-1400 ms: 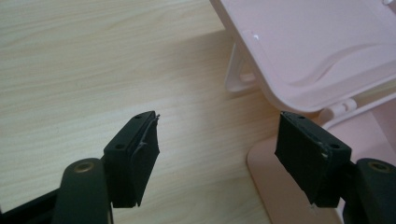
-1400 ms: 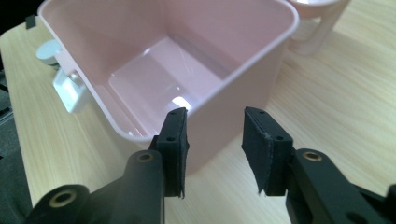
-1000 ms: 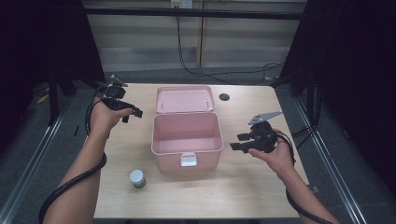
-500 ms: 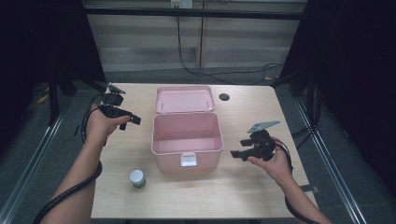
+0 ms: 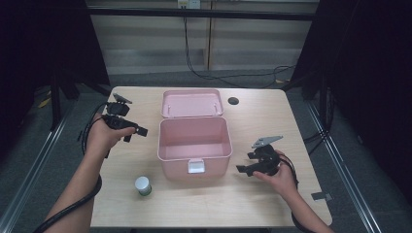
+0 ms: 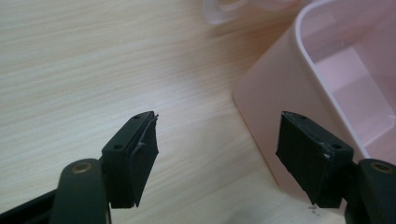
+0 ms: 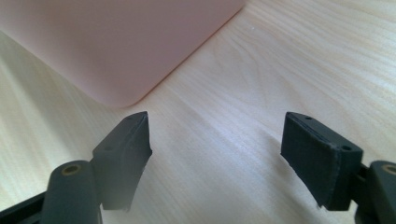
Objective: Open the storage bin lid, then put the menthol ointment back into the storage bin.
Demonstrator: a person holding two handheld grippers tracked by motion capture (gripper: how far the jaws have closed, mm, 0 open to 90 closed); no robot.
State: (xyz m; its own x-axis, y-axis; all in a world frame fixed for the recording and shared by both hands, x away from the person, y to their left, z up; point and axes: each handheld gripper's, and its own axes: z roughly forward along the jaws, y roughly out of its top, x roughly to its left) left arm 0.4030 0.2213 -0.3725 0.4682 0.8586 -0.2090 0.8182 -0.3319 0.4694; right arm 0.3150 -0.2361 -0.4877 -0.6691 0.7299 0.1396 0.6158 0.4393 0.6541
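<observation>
Since the earlier frame, the right gripper [image 5: 247, 164] has come down closer to the table [image 5: 291, 116], and its jaws have just been opening; nothing is between them. Now they stand wide apart over bare wood, and the pink box [image 5: 194, 145] is just beside them, its rounded corner [image 7: 116, 88] a little ahead of the fingertips. The left gripper [image 5: 136, 132] has drifted slightly toward the box; its jaws are also wide and hold nothing, with the box wall [image 6: 275, 107] near its one jaw. The box lid [image 5: 192, 103] lies open behind. A small white-capped jar [image 5: 143, 185] stands apart, at the front.
</observation>
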